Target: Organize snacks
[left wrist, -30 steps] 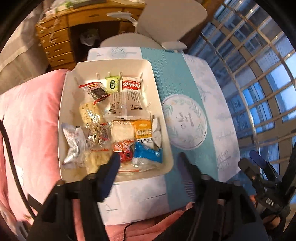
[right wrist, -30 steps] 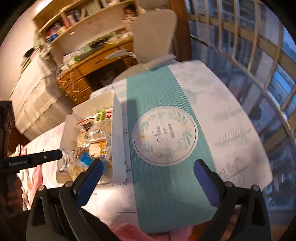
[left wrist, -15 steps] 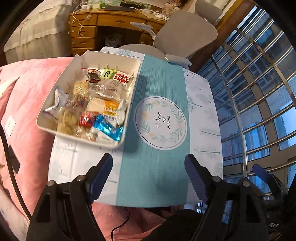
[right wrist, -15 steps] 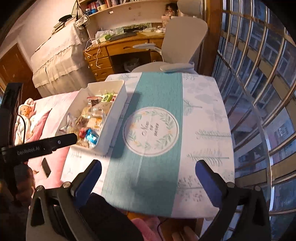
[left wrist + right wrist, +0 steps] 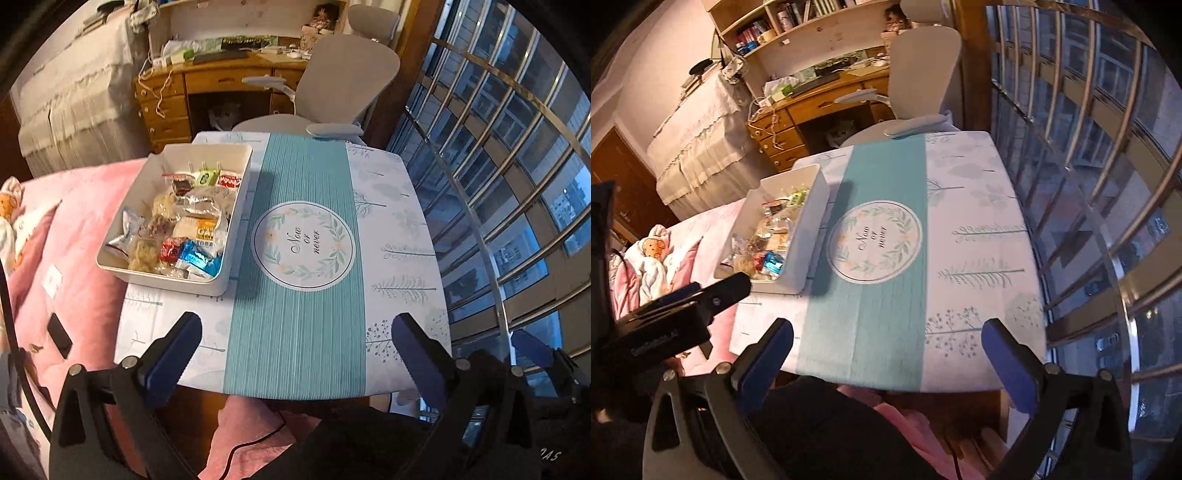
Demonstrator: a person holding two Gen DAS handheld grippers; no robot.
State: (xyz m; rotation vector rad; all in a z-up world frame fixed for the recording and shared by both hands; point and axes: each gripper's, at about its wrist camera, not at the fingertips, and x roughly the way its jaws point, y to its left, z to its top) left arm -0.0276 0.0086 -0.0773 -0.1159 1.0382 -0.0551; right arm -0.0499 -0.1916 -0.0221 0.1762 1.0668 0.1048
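White rectangular bin (image 5: 236, 236) (image 5: 807, 236) of snacks on the left part of the surface (image 5: 391, 229) (image 5: 975, 236), beside the teal runner (image 5: 299, 332) (image 5: 864, 332) with its round "Now or never" emblem (image 5: 303, 243) (image 5: 874, 242); the bin's long axis runs from the near edge toward the office chair (image 5: 343, 74) (image 5: 919, 62) at the far side. Contents, loosely piled: a blue foil packet (image 5: 195, 258) (image 5: 772, 261) and a red packet (image 5: 170, 250) at the near end, an orange-and-white cracker pack (image 5: 201, 230) mid-bin, a green packet (image 5: 206, 178) and a red-and-white cookie pack (image 5: 229, 180) upright against the far wall. Left hand-held gripper (image 5: 295, 354) and right hand-held gripper (image 5: 886, 354) both hover over the near edge of the surface, jaws spread wide, grasping nothing, well apart from the bin. A pink bed (image 5: 81, 229) lies to the left; a wooden desk (image 5: 207, 96) stands behind the chair
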